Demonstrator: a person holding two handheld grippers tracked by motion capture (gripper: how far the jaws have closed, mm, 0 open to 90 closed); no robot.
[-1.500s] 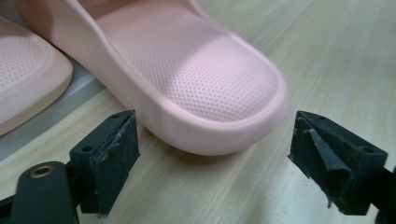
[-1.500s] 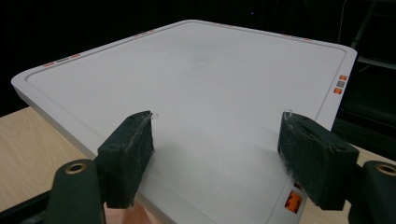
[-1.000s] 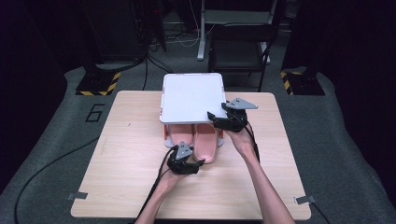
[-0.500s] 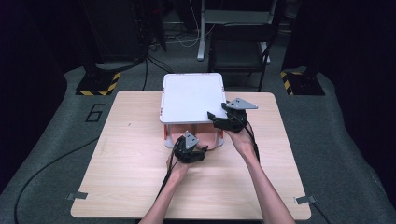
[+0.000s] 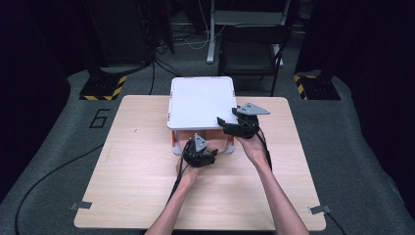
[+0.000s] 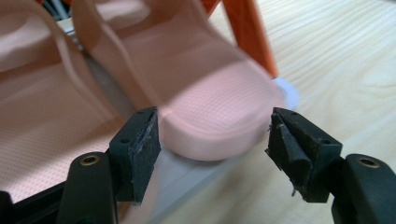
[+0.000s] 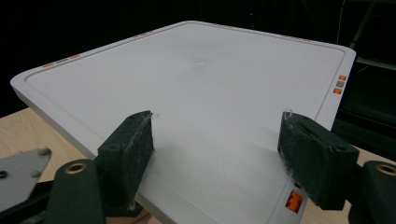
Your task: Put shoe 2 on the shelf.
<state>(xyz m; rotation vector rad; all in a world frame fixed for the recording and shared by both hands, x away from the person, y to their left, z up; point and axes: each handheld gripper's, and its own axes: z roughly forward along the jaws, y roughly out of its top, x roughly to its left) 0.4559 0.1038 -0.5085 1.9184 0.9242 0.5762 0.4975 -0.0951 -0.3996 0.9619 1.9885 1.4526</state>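
Pink slide sandal right at the left gripper (image 5: 199, 155)

High view: white flat-topped shoe rack (image 5: 201, 102) on the wood-grain desk (image 5: 132, 171). Left gripper view: jaws just closing, spread either side of the rubbery sandal (image 6: 210, 116), a rounded, fine-dotted end. Right gripper view: right gripper (image 7: 217, 161) spread over the smooth rack top.

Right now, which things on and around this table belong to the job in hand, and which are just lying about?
In the job:
- pink slippers, on the rack's lower level
- rack, with white top and orange legs
- left gripper, open around a slipper's end
- right gripper, open over the rack's top

Lying about:
- table
- chair behind
- striped floor blocks
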